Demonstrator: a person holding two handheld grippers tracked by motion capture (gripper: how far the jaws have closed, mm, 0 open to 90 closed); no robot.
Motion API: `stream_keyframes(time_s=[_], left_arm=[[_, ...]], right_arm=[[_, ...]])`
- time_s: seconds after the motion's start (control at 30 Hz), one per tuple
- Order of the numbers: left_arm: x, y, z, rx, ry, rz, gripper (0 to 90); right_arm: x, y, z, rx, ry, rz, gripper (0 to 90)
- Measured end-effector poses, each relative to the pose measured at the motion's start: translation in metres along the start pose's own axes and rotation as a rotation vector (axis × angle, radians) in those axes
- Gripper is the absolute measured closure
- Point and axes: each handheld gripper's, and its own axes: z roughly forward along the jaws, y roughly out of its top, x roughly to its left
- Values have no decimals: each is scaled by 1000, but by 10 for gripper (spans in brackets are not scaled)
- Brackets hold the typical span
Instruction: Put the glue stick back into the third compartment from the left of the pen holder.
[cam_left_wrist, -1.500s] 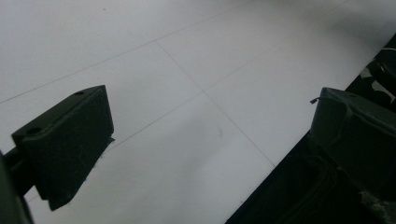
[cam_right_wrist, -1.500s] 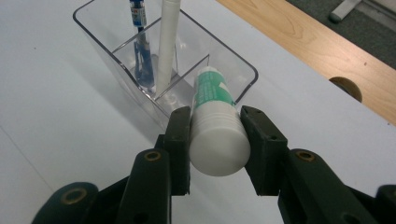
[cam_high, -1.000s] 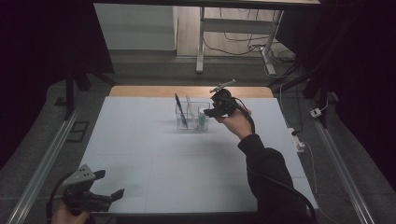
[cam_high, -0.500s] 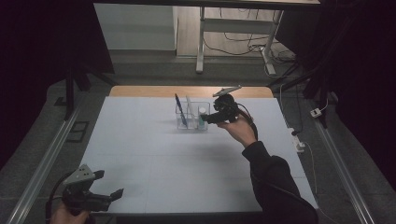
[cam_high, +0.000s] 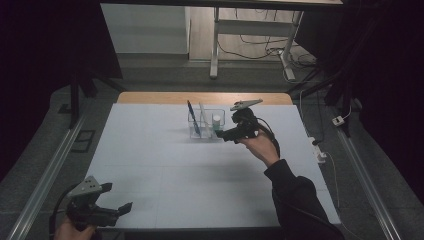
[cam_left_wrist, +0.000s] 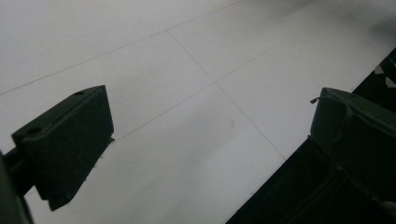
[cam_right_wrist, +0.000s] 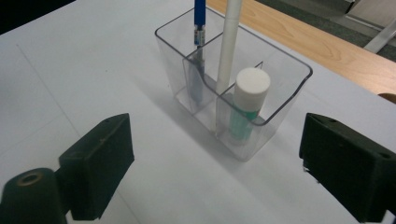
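Standing upright in organizer (cam_right_wrist: 280, 100): glue stick (cam_right_wrist: 247, 105).

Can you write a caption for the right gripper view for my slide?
Open right gripper facing a clear holder with a blue pen, white pen and glue stick.

- My right gripper (cam_high: 226, 134) — black jaws, grey three-cornered plate, black cable trailing.
- My left gripper (cam_high: 117, 209) — same build.
- I wear a dark sleeve (cam_high: 295, 195).
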Motion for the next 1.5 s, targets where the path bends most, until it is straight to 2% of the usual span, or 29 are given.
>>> stream_keyframes(time_s=[0.17,0.4,0.6,0.77,0.97,1.27,1.5], left_arm=[[0,0,0,0,-3,2,0],[-1,0,0,-1,-1,8,0],[-1,0,0,-2,-3,9,0],[0,0,0,-1,-9,6,0],[0,0,0,2,-12,4,0],[-1,0,1,5,-9,7,0],[-1,0,1,5,-8,9,0]], right_arm=[[3,-9,-7,-12,8,10,53],[7,-23,-13,0,12,-23,9],[13,-31,-21,-20,23,-24,0],[20,-41,-26,-7,40,-12,0],[27,-53,-31,8,29,-29,0],[35,-65,-49,-20,40,-16,0],[41,-79,-68,-32,29,-22,0]])
